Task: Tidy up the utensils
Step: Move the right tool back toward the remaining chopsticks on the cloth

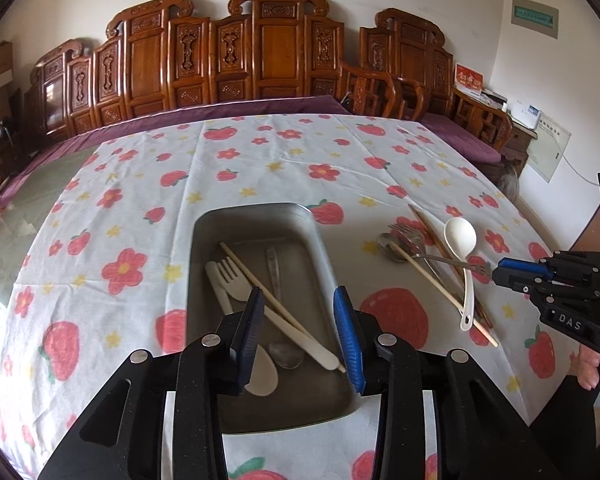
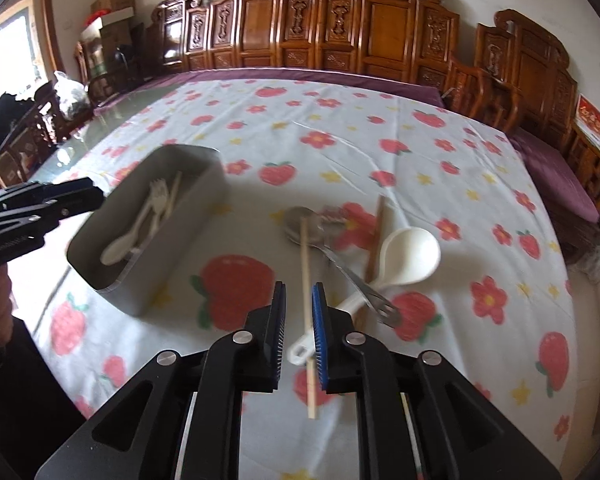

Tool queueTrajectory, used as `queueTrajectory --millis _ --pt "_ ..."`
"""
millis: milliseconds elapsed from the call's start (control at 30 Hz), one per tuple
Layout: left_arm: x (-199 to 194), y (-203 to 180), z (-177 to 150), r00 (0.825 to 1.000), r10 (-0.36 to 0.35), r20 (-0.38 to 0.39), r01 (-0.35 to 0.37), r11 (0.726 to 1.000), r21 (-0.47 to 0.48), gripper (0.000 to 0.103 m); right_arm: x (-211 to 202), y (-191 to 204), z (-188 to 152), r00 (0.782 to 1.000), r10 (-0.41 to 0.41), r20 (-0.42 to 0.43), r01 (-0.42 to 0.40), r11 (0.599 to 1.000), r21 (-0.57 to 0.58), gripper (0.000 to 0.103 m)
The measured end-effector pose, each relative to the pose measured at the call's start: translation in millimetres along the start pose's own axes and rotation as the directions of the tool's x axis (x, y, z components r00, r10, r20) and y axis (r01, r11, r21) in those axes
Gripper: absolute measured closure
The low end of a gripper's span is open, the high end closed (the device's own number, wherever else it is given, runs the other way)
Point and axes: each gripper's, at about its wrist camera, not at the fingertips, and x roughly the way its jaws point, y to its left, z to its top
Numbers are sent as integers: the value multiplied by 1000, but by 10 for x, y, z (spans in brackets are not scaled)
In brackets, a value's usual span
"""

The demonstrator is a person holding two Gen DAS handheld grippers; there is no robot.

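A table under a cloth (image 1: pixel 148 184) printed with red flowers and strawberries, carved wooden chairs (image 1: pixel 276 52) along the far wall. Going left to right: at the left, over the near end of a grey metal tray (image 1: pixel 204 240), the left gripper (image 1: pixel 300 330) points down into it with its jaws apart and nothing between the pads, so it is released. Inside the tray lie the sorted pieces: a cream plastic fork (image 1: pixel 230 280), a cream knife (image 1: pixel 220 292), a pale spoon (image 1: pixel 262 376) partly hidden by the gripper, one light chopstick (image 1: pixel 260 280) laid slantwise, and a clear spoon (image 1: pixel 278 280) that is hard to make out. To the right of the tray, on bare cloth, sits the unsorted heap: a metal spoon (image 2: pixel 300 220), a metal fork (image 2: pixel 340 270) across it, a light chopstick (image 2: pixel 306 280), a dark pair of chopsticks (image 2: pixel 376 236) and a white ladle (image 2: pixel 410 254). Farthest right, the right gripper (image 2: pixel 300 332) hovers low over this heap, its jaws slightly parted either side of the light chopstick and the ladle's handle end; the pads do not look pressed on either, so it holds nothing. By this count roughly half the utensils are in the tray, and the five pieces in the heap are left to move, the light chopstick looking like the likely next pick
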Motion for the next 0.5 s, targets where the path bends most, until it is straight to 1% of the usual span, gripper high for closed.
queueTrajectory --millis 100,167,233,267,300,367,500 --pt "21 -101 -15 1000 -2 5 2 1000 14 62 70 -95 -46 1000 -4 -20 4 1000 4 88" --pt "40 -160 -18 1000 -2 6 2 1000 21 61 110 -126 -44 1000 -5 -30 5 1000 3 88" --pt "57 -212 -24 1000 -5 5 5 1000 24 54 141 -142 -23 1000 -17 -26 17 1000 -12 88" --pt "62 -238 -23 1000 -10 7 10 1000 26 47 167 -164 -4 999 -18 -28 18 1000 -15 88" --pt "58 -264 -24 1000 -14 10 14 999 29 44 189 -178 13 999 -21 -30 21 1000 -19 88" --pt "62 -320 -31 1000 -18 13 18 999 36 44 243 -208 61 999 -35 -36 34 999 -24 88" --pt "119 -422 -66 1000 -24 -2 24 999 47 44 279 -261 76 999 -30 -44 30 999 -12 88"
